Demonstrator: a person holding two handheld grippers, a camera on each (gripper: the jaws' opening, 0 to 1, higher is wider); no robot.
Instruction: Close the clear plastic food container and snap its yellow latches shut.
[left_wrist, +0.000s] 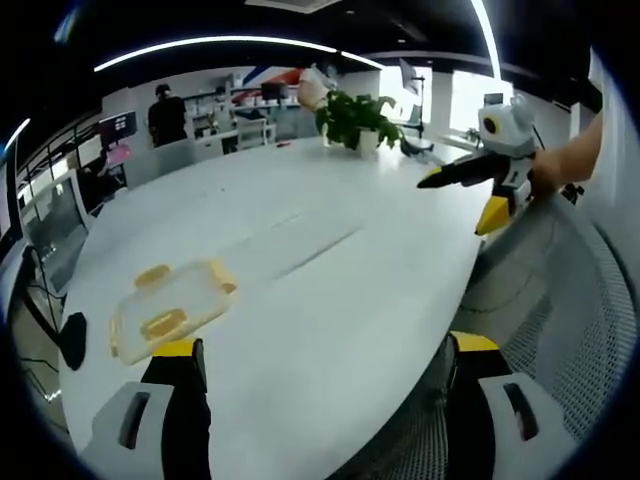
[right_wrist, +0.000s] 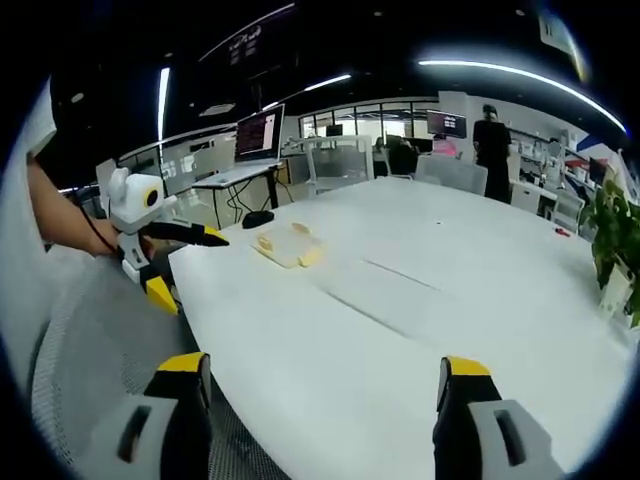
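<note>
The clear container with yellow latches lies on the white table.

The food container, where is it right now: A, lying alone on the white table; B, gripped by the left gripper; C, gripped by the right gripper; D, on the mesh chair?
A: the food container lies on the white table, with both grippers open and apart from it.

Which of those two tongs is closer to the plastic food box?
Left. The left tongs hover just short of the box; the right tongs are further back across the table.
</note>
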